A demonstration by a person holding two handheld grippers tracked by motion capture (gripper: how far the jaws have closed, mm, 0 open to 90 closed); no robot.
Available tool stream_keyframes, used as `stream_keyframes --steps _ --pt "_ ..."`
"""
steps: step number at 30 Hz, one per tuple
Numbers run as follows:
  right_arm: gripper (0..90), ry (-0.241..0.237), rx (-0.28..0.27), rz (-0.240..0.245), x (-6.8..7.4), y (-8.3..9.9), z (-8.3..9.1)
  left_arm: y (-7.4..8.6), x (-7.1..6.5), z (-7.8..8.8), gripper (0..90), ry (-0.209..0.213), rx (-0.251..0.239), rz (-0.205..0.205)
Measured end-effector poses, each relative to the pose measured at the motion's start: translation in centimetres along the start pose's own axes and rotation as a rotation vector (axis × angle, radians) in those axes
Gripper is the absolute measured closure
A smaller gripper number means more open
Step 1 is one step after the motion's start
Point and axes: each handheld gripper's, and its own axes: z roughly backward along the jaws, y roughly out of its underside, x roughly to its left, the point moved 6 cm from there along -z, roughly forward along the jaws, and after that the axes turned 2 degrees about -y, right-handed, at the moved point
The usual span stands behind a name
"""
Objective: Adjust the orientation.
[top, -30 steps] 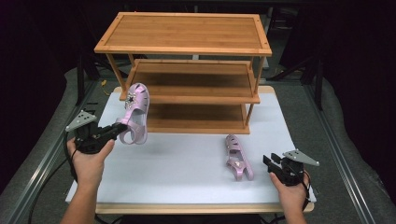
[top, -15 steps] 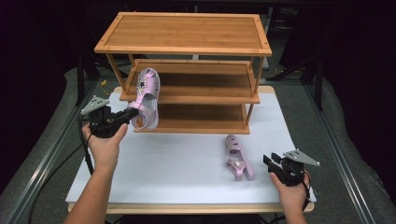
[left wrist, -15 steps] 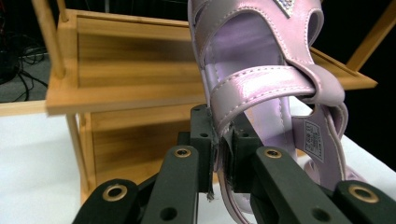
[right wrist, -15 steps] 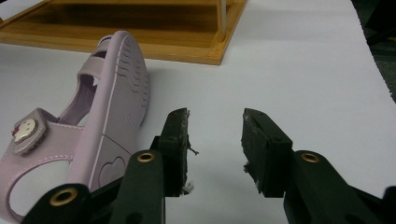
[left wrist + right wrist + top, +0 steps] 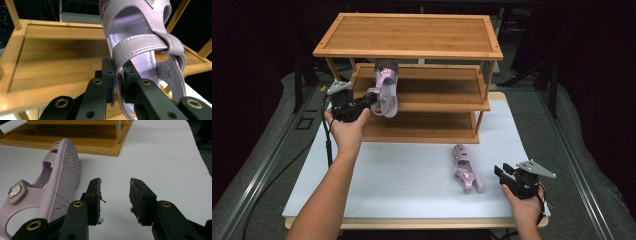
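the left claw, clamped on the light, floppy sandal's strap, has risen toward the rack's middle shelf at 11 o'clock; right claw apart.

Bright overhead light — dark surroundings, soft close-up blur.

The two glossy pale-pink strappy sandals have wavy-ridged soles; the three-tier wooden shoe rack is honey-brown, the tabletop white, each claw black.
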Motion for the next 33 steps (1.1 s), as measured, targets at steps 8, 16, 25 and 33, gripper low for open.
stream_keyframes --steps 8,16,25,33 --pt "61.2 0.004 0.0 0.005 0.0 -0.1 -0.1 -0.7 -0.6 -1.9 83.3 -0.013 0.028 0.011" --pt "61.2 0.0 -0.005 0.0 -0.1 -0.1 0.0 -1.1 -0.2 -2.8 83.2 -0.043 0.051 0.023" --pt "61.2 -0.005 -0.006 -0.001 -0.1 -0.1 0.0 -1.7 -0.1 -4.2 82.7 -0.072 0.063 0.0" --pt "61.2 -0.012 0.001 0.0 0.0 -0.1 -0.1 -2.0 0.2 -5.9 73.8 -0.037 0.039 0.048"
